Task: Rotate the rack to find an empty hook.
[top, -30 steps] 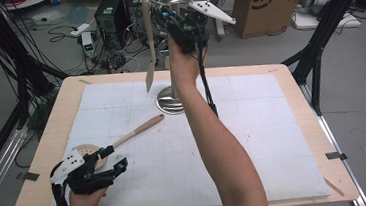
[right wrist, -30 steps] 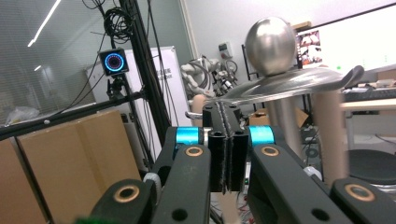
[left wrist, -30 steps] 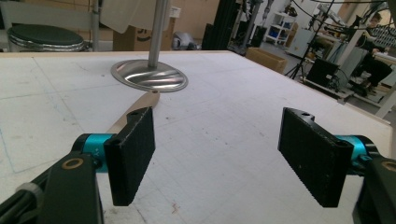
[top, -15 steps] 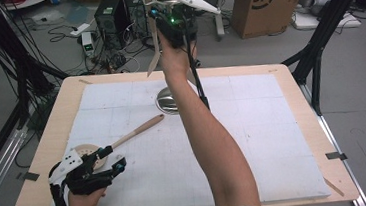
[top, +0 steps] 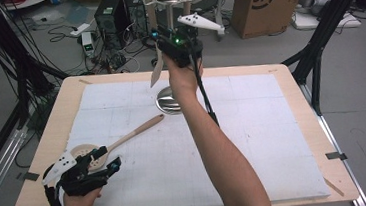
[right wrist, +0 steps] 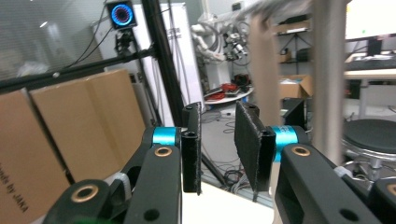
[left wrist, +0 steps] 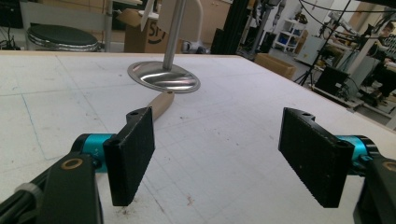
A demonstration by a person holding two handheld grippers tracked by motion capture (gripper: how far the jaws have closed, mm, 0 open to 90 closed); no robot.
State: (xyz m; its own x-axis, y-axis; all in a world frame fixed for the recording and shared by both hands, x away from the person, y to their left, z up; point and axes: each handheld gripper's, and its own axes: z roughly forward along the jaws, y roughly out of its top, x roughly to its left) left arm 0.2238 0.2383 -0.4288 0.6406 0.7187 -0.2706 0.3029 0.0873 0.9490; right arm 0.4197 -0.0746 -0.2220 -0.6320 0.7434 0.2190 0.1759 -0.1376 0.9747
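A white gridded mat (top: 254,142) covers most of a light wooden table (top: 43,193). Beyond the far edge of the table, a cardboard box (top: 257,1) with printed lettering stands on the grey floor. To its left sits a black computer case (top: 111,13), with a white power strip (top: 87,41) and tangled cables (top: 117,58) beside it. Black frame struts (top: 325,25) rise at the right of the table and at its left. A round black stool (left wrist: 60,37) stands past the table edge.

On your bench (top: 274,140), the utensil stand (top: 170,100) sits at twelve o'clock, a spatula (top: 157,70) hanging on its nine o'clock side. The slotted spoon (top: 119,141) lies at eight o'clock, its handle toward the stand.
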